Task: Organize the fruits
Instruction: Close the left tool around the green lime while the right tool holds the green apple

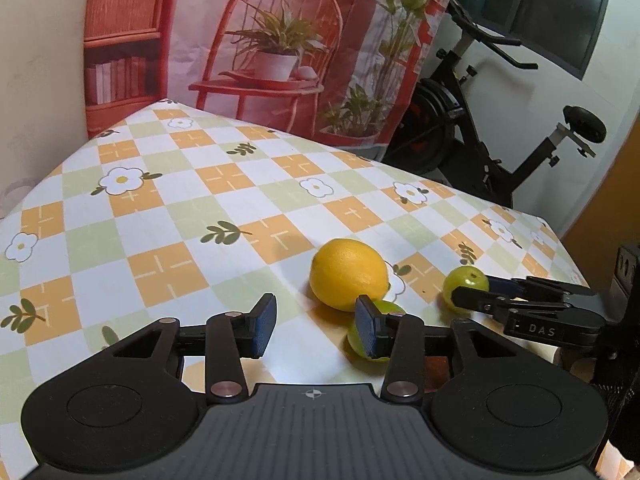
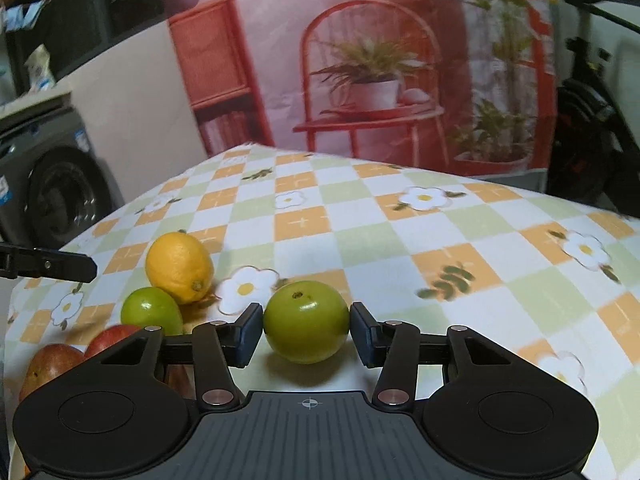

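the left gripper (image 1: 316,330) stands partly open over the checked tablecloth (image 1: 160,216) with nothing between its blue pads; a green fruit (image 1: 362,338) lies just outside its right pad, at about 3 o'clock from the gap, half hidden behind that finger. the right gripper (image 2: 306,330) has its jaws set either side of a second green fruit (image 2: 306,322), which rests on the cloth. the left pad looks to touch the skin and the right pad sits right at it, so whether it is truly clamped cannot be told.

largest on the cloth is the lemon (image 1: 349,274), at 12 o'clock from the left gripper's gap and touching the half-hidden green fruit at its lower edge. from the right wrist view the lemon (image 2: 179,267) lies at 10 o'clock from the gripped-around fruit, with the other green fruit (image 2: 151,312) just below it.

only the right wrist view shows two red-and-yellow fruits (image 2: 56,364), perhaps apples or mangoes, at 9 o'clock by the cloth's edge, and a washing machine (image 2: 52,184) beyond. only the left wrist view shows the right gripper's fingers (image 1: 476,302) from the side, around their green fruit at 3 o'clock, and an exercise bike (image 1: 500,120) past the table. no container for the fruit shows in either view.
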Tool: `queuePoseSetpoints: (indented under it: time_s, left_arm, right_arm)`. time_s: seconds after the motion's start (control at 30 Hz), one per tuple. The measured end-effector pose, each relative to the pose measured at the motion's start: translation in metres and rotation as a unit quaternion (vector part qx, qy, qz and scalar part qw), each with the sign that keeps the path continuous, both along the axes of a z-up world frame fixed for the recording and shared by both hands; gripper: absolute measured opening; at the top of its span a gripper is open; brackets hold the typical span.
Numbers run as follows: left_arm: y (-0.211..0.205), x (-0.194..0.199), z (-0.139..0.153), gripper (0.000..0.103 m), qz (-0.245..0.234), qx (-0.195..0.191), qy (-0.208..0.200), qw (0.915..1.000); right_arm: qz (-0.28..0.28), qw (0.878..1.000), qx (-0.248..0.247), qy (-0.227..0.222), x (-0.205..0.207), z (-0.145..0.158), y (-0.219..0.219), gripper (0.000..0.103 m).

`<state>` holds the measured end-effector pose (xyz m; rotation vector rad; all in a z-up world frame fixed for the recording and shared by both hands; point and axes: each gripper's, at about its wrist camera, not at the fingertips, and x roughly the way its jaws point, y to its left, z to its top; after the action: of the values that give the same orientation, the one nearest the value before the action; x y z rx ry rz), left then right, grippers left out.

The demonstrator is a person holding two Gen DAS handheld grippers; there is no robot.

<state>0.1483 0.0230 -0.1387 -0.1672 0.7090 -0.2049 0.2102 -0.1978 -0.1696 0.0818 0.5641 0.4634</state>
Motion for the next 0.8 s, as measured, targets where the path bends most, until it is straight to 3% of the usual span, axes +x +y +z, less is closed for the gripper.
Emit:
queuePoseSetpoints:
  time_s: [0.23, 0.4, 0.8]
  left_arm:
    - [-0.013, 0.014, -0.005, 0.046, -0.023, -0.014, 0.024, 0.9994]
    - [-0.025, 0.023, -0.013, 0.046, -0.034, -0.023, 0.035, 0.9985]
    - [-0.038, 0.034, -0.024, 0.046, -0.043, -0.031, 0.051, 0.9973]
  right_arm:
    - [-0.027, 0.999, 0.031, -0.023, -0.027, 0.003, -0.029, 0.044]
    - [-0.051, 0.998, 0.045, -0.015, -0.032, -0.004, -0.041, 0.044]
    - [-0.040, 0.997, 0.070, -0.005, -0.033, -0.011, -0.045, 0.044]
